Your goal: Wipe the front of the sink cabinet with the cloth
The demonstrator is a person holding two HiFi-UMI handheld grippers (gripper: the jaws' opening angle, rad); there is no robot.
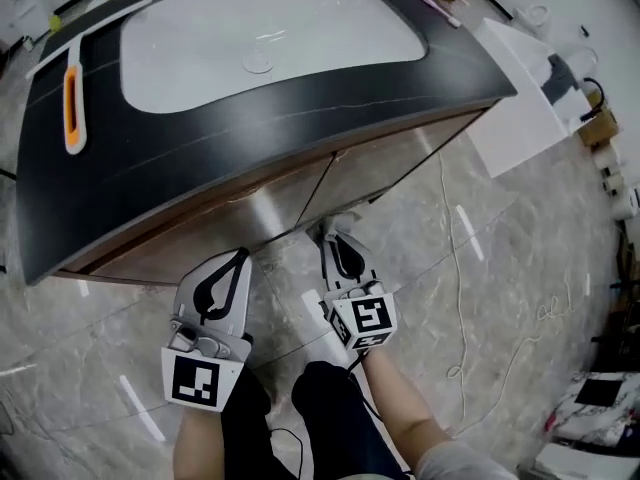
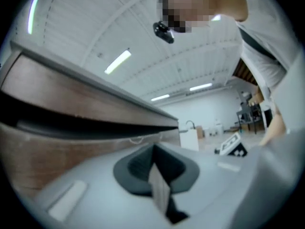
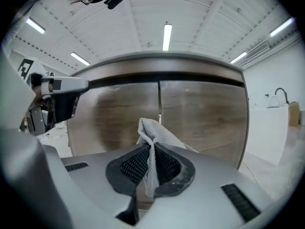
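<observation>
Cloth in right claw, near cabinet front below countertop edge

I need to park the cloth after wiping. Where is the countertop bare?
The dark countertop strip between the basin and the front edge is bare, through to the right corner. The left end is crowded: an orange-handled tool lies there. Back right lies a thin stick.

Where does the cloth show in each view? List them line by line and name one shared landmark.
Head view: cloth at lower centre, at the tip of the right gripper, close to the cabinet.
Left gripper view: cloth not made out.
Right gripper view: at centre, pinched between the jaws and sticking up above them.
Shared landmark: the wooden cabinet front, seen in all three views.
</observation>
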